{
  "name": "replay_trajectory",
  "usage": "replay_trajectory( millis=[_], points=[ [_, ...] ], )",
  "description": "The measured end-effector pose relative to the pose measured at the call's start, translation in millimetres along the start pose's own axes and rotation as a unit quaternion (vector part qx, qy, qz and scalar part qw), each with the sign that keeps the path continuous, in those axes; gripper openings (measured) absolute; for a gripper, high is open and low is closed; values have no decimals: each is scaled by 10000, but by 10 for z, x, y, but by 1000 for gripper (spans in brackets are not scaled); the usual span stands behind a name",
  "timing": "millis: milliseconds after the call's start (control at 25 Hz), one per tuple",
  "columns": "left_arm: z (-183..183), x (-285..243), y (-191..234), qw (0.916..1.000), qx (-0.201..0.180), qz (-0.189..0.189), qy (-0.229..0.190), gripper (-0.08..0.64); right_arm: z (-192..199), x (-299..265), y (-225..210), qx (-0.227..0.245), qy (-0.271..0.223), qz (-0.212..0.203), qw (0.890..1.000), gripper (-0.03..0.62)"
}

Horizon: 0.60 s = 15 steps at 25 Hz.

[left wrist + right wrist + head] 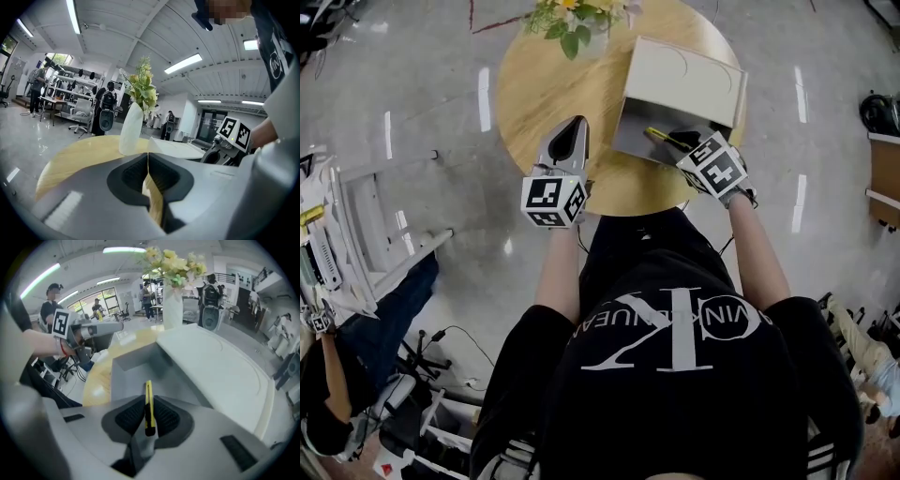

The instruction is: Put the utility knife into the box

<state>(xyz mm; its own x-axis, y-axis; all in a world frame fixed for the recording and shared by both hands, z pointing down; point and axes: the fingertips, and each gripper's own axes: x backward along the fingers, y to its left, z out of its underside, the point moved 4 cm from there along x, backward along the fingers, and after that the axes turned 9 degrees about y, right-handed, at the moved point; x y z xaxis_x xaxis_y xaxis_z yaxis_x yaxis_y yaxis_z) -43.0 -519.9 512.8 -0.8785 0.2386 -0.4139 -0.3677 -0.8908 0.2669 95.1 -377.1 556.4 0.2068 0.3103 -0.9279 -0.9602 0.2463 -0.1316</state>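
Observation:
A grey box (639,131) with its white lid (684,80) raised stands on the round wooden table (553,84). My right gripper (680,141) is shut on a slim yellow utility knife (661,137), held over the box's open inside. In the right gripper view the knife (149,408) is pinched between the jaws and points into the box (140,369). My left gripper (567,141) rests over the table left of the box, jaws shut and nothing between them (149,164).
A white vase of yellow-green flowers (572,19) stands at the table's far edge, behind the box. The table edge runs just in front of both grippers. A white rack (347,234) stands on the floor to the left.

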Motion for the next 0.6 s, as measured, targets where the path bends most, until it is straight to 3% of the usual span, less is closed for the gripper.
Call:
replay_trajectory(
  millis=[120, 360, 600],
  points=[
    [-11, -52, -54, 9999, -16, 171, 2, 15, 37, 70, -27, -338, -186, 41, 9992, 48],
    [5, -90, -179, 9993, -83, 369, 17, 15, 90, 249, -44, -400, -367, 302, 9981, 48],
    [-47, -72, -214, 9992, -168, 361, -64, 15, 94, 540, -42, -818, -1155, 386, 9892, 48]
  ],
)
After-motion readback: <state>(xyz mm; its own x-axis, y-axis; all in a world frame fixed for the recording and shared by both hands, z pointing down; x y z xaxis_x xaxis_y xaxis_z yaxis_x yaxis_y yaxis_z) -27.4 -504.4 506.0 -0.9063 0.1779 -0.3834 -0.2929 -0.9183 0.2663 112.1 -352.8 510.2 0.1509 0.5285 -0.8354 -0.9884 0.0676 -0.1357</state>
